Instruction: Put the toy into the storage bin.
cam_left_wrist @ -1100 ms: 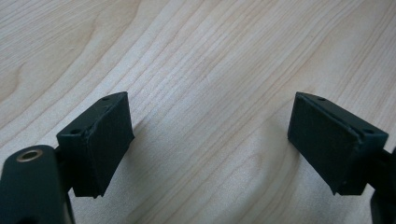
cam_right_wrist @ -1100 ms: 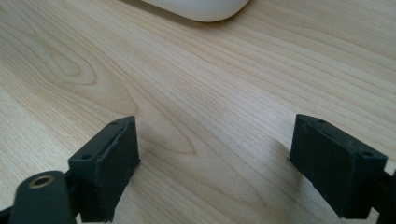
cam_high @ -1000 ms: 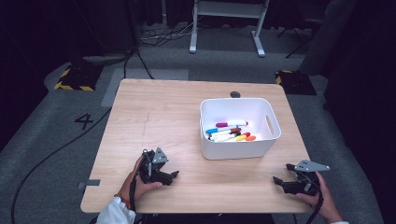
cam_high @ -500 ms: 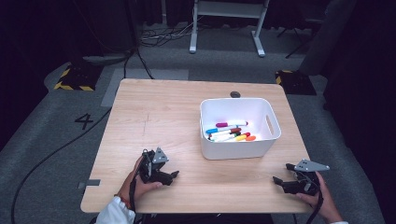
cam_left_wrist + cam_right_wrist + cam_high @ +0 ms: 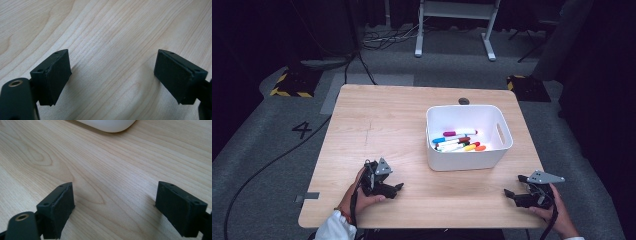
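Observation:
A white bin (image 5: 492, 155) stands right of the table's middle and holds several coloured markers (image 5: 458, 141). My left gripper (image 5: 399, 187) rests near the front edge, left of the bin, held by a hand. Its jaws stand wide apart over bare wood in the left gripper view (image 5: 112, 80). My right gripper (image 5: 508, 193) sits at the front right corner in the other hand, pointing left. In the right gripper view (image 5: 115, 207) its pads are apart with nothing between them, and the bin's rounded lower edge (image 5: 107, 125) shows at the top.
The wooden table (image 5: 382, 120) has bare room on its left half. A small dark round spot (image 5: 464, 101) lies behind the bin. Cables and a white stand's feet (image 5: 452, 30) are on the grey floor beyond.

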Demonstrator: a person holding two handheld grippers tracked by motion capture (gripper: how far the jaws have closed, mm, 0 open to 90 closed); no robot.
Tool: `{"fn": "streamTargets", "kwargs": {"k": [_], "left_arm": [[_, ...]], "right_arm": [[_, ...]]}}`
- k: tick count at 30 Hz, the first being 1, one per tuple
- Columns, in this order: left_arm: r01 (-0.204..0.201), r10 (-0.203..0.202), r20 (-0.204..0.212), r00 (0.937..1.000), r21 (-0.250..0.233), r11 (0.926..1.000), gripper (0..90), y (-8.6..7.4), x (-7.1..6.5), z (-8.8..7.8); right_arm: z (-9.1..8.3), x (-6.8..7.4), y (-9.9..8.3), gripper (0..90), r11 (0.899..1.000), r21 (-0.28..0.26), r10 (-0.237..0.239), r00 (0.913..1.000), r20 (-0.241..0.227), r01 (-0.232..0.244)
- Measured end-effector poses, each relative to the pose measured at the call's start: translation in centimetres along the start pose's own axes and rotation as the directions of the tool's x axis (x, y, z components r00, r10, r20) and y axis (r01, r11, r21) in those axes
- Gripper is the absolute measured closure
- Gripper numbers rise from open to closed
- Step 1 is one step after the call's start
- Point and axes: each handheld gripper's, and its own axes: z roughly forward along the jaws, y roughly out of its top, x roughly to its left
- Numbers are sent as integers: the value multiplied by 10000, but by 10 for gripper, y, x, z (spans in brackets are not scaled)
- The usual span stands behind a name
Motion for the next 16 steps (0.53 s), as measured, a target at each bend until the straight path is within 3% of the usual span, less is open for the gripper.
{"fn": "streamTargets", "kwargs": {"k": [16], "left_arm": [[22,-22,-10,10000,-3,10000,142,0,0,0]], "right_arm": [[3,-1,2,155,10000,-16,-87,9999,-139,87]]}}
